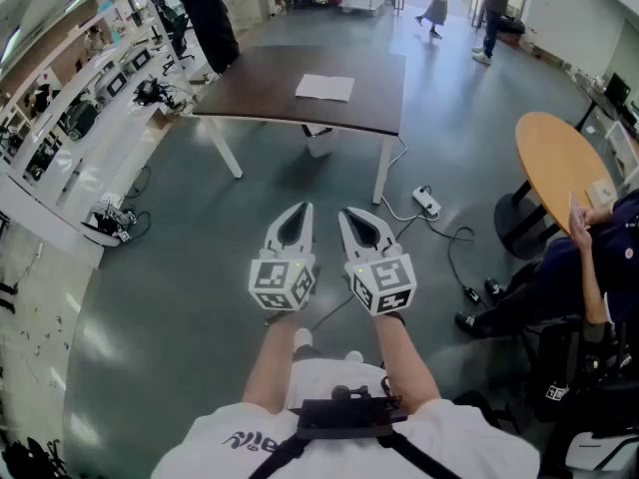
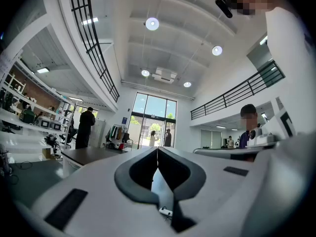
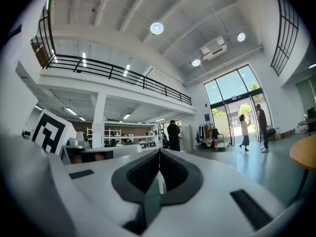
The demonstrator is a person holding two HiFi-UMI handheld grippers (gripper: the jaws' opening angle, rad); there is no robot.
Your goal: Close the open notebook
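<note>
The open notebook lies with its white pages up on a dark rectangular table, far ahead of me across the floor. Both grippers are held level in front of my body, side by side, well short of that table. My left gripper is shut, its tips touching and nothing between them; in the left gripper view the left gripper shows its jaws closed to a line. My right gripper is likewise shut and empty, as the right gripper shows in its own view. The table's edge appears at the left beyond the left gripper.
A power strip and cables lie on the floor near the table's right leg. A round wooden table and a seated person are at the right. Workbenches line the left. A person in black stands by the table's far left corner.
</note>
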